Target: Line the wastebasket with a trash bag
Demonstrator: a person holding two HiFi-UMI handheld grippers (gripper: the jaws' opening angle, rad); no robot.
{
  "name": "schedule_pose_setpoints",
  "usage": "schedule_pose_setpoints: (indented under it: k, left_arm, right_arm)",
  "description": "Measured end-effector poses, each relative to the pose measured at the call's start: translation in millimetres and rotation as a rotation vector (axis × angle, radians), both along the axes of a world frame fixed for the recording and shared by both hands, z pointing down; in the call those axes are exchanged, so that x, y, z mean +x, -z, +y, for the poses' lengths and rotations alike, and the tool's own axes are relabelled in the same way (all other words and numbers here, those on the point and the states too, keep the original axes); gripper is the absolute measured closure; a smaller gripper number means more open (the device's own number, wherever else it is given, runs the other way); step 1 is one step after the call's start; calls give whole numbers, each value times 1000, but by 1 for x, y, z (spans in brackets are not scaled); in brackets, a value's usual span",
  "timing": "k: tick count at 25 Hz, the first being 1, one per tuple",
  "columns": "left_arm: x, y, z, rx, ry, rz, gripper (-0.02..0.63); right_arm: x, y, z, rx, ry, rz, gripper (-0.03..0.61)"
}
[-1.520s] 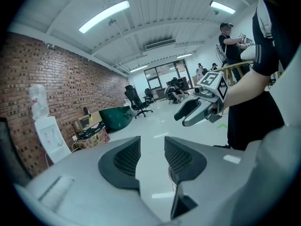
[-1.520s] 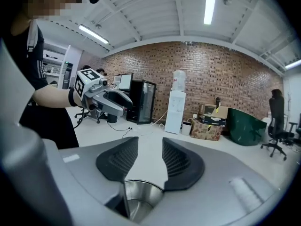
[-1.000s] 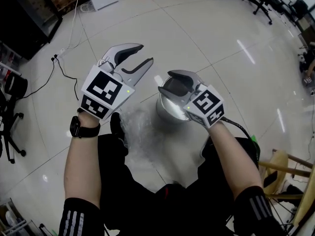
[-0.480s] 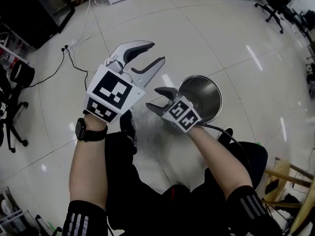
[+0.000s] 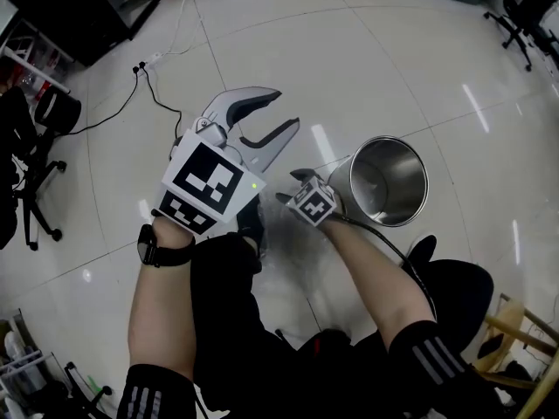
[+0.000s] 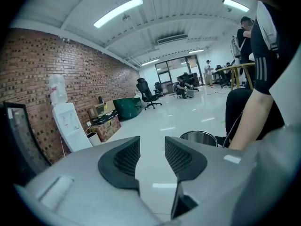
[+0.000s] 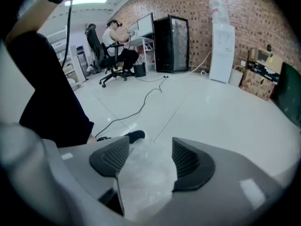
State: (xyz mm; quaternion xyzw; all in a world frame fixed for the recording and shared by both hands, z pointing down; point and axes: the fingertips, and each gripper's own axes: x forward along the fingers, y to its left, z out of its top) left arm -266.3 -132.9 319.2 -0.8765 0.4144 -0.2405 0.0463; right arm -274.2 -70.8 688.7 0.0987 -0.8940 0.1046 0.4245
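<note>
So the right hand-held gripper (image 5: 293, 188) is down low near the floor (image 5: 367, 59), just left of the wastebasket (image 5: 397, 160) in the head view. Its jaws are spread wide, and in the right gripper view the trash bag (image 7: 143, 182), a crumpled wad of clear plastic, sits right in the gap between the two dark pads. The plastic pretty much fills the space and bulges back toward the camera, but the jaws aren't pinched onto it. I can't tell whether the pads are actually touching it. Past the bag there's a black shoe (image 7: 134, 135) on the floor.

The left hand-held gripper (image 5: 281, 112) is held up higher, to the left of and above the right one in the head view. It's wide open too, with nothing between the jaws, only bare floor showing through the gap. In the left gripper view the wastebasket's metal rim peeks out just past the right-hand jaw.

The wastebasket is a shiny steel can standing on the floor just beside the right hand-held gripper, mouth open, with only bare metal showing inside. The bag is well apart from the left hand-held gripper, which has no contact with it at all.
</note>
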Motion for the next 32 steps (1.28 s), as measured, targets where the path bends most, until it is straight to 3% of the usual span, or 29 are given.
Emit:
schedule_pose_setpoints:
  k: [5, 11, 13, 16, 22, 32]
  left_arm:
    - [-6, -3, -1, -10, 0, -1, 456]
    - [-3, -3, -3, -1, -6, -7, 457]
    - [1, -1, -4, 9, -10, -1, 457]
    - [7, 2, -6, 18, -22, 2, 457]
    - [13, 8, -6, 30, -24, -2, 457]
    - [31, 19, -19, 59, -24, 8, 457]
  right_arm:
    - [0, -60, 7, -53, 17, 119, 281]
    - [-2, -95, 18, -66, 46, 175, 304]
    - [3, -103, 17, -61, 23, 190, 378]
    - [8, -102, 15, -45, 7, 195, 565]
    - [-6, -56, 14, -30, 2, 96, 572]
    - [2, 110, -56, 187, -55, -126, 572]
